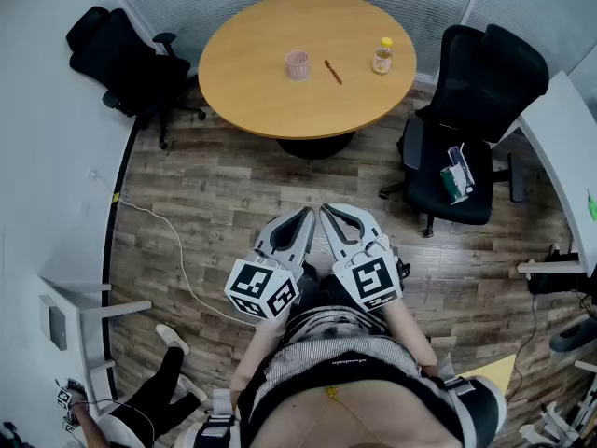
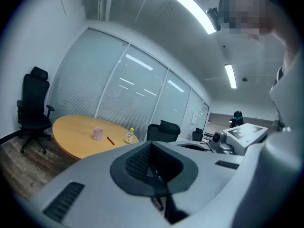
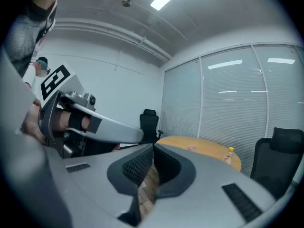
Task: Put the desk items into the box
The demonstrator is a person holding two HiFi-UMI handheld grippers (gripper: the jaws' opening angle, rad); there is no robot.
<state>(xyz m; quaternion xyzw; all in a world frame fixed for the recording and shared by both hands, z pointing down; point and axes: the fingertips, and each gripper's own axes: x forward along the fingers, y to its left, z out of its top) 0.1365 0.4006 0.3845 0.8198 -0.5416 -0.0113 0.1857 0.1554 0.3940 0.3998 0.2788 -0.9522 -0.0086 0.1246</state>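
Both grippers sit low against the person's body in the head view, the left gripper (image 1: 300, 222) and the right gripper (image 1: 334, 218) side by side, tips nearly touching and aimed at the round wooden table (image 1: 252, 82) well ahead. Out there are three desk items in a row: a pink cup (image 1: 297, 64), a brown pen (image 1: 333, 72) just beside it, and a small yellow-capped bottle (image 1: 382, 57) further right. All three lie apart from one another and far from either gripper.

The left gripper view settles its jaws: pressed together, nothing between them. The right gripper view tells the same story, with jaws meeting at the tip and only a sliver of wood floor (image 3: 147, 189) showing through below.

Only the head view shows a green-and-white object (image 1: 456, 174) lying on the seat of the black chair (image 1: 476, 91) right of the table; what it is, I can't tell. Only the gripper views show the glass wall with blinds (image 2: 123, 89) behind the table and the ceiling strip lights (image 2: 187, 6).
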